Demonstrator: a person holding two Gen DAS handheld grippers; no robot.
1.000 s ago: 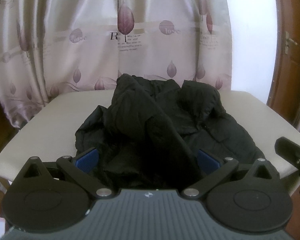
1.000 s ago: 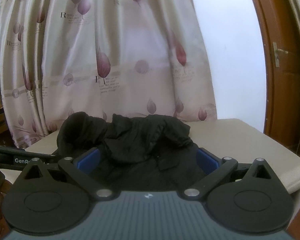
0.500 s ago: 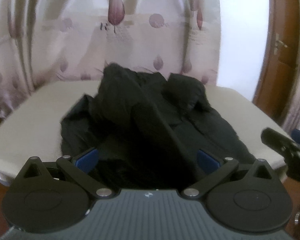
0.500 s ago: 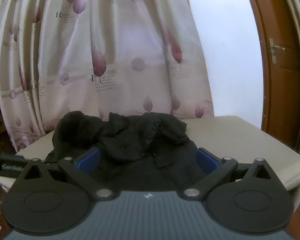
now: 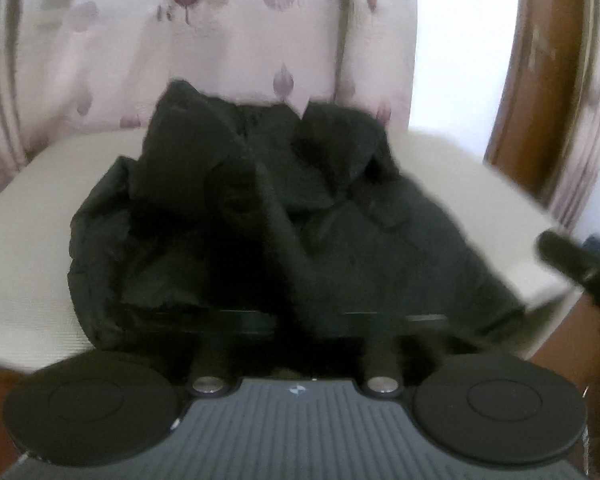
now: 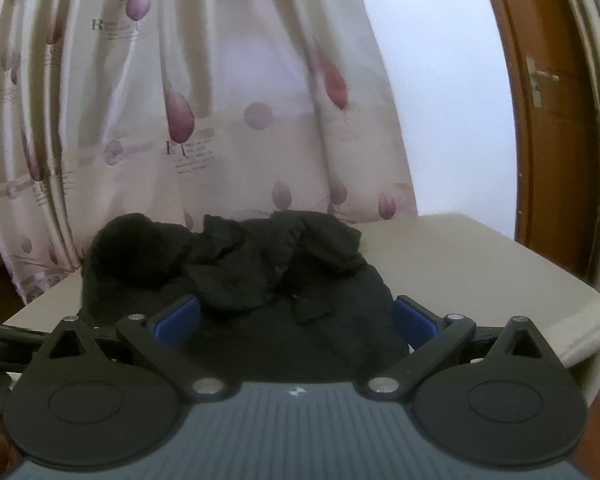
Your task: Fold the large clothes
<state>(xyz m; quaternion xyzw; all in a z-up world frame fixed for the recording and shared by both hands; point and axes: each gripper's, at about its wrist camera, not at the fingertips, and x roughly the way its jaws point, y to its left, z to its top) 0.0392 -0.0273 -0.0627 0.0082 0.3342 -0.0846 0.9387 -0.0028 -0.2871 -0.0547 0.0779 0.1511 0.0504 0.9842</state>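
Observation:
A crumpled black jacket (image 5: 268, 208) lies in a heap on a cream table (image 5: 28, 240); it also shows in the right wrist view (image 6: 260, 276). My left gripper (image 5: 300, 312) is at the jacket's near hem, its linkage drawn in and its fingers closed together on the dark fabric; the view is blurred. My right gripper (image 6: 296, 316) is open, its blue pads (image 6: 178, 316) spread wide over the jacket's near edge, holding nothing. The right gripper's finger (image 5: 568, 260) shows at the right edge of the left wrist view.
A pink curtain with leaf prints (image 6: 220, 100) hangs behind the table. A brown wooden door (image 6: 548, 120) stands at the right beside a white wall. The table's right edge (image 6: 560, 320) drops off near my right gripper.
My left gripper has gone from wide open to shut at the jacket's near hem and moved closer to the table. My right gripper has stayed open and shifted slightly.

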